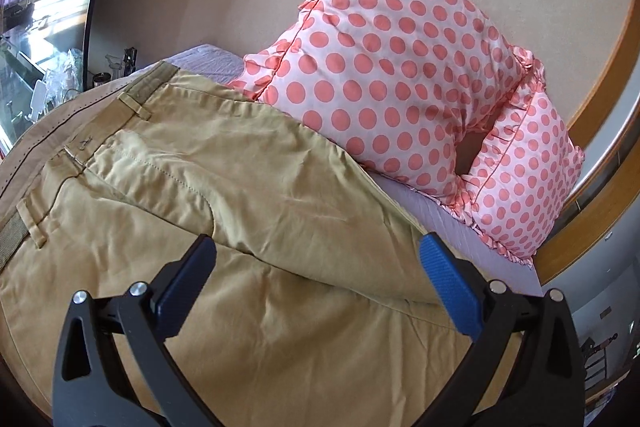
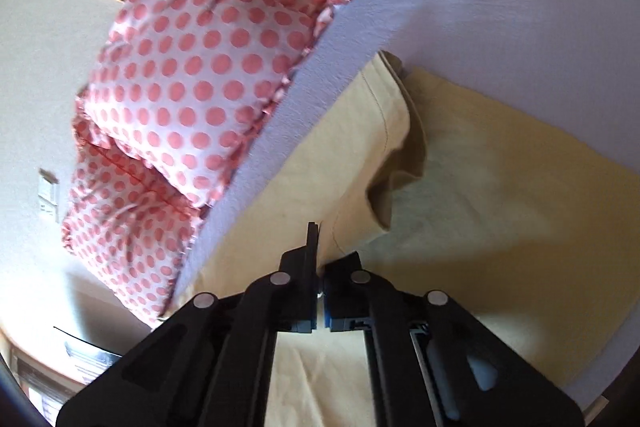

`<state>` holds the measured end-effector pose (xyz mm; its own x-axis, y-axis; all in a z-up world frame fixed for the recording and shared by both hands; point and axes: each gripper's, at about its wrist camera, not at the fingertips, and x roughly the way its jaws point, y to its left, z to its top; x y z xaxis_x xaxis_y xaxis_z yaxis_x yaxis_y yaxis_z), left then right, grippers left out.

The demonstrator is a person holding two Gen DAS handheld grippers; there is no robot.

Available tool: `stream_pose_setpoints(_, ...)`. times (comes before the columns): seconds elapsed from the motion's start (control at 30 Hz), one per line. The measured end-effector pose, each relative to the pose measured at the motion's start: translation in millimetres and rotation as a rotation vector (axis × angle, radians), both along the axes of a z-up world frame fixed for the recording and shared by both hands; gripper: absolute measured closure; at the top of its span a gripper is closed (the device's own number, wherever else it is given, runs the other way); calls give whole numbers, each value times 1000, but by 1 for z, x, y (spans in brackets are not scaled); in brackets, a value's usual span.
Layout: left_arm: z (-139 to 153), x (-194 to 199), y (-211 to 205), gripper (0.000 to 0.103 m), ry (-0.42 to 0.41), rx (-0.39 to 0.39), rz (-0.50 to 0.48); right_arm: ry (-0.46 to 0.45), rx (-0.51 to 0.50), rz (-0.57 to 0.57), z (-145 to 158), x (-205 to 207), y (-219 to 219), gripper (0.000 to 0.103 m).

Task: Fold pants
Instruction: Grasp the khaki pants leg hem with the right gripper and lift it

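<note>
Khaki pants [image 1: 208, 211] on bed, spread left hand-held gripper [image 1: 316, 259] above, polka-dot pillow [image 1: 400, 67]

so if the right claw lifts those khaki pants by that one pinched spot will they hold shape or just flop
Probably flop: the khaki pants lie creased and follow the bed's contour, so the cloth looks limp. The right claw appears shut on one fold near a loose, curling edge, so the rest would likely hang down. They seem light, and the woven cotton-like surface probably won't slip easily from the pads.

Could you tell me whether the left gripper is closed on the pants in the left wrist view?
No, the left gripper has its jaws spread wide apart above the khaki pants, with no cloth pinched between them.
</note>
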<state>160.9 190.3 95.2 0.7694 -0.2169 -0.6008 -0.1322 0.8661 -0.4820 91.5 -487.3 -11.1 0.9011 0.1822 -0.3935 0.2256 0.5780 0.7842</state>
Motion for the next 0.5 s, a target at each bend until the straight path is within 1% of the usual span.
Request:
stream_pose_setpoints(0.07,-4,23,6,2,40,-41,37,-98,-14,-9,8,-19,0,101)
stream_pose_setpoints(0.13,-7,49,9,2,74,-69,73,-152,-33,-18,14,-34,0,101)
stream_pose_setpoints(0.17,-8,62,9,3,90,-69,81,-159,-38,-15,15,-38,0,101)
stream_pose_setpoints(0.23,-8,89,5,4,119,-18,105,-162,-22,-2,14,-42,-2,101)
stream_pose_setpoints(0.27,-9,104,2,4,138,25,111,-161,-15,1,12,-43,-3,101)
stream_pose_setpoints(0.33,-15,130,-4,6,187,95,136,-167,-8,6,10,-44,-5,101)
stream_pose_setpoints(0.37,-20,142,-4,7,219,110,154,-171,-3,8,10,-44,-6,101)
stream_pose_setpoints(0.47,-40,173,1,10,302,78,195,-174,3,15,8,-44,-7,101)
stream_pose_setpoints(0.5,-47,183,3,16,327,72,203,-175,0,16,8,-43,-6,101)
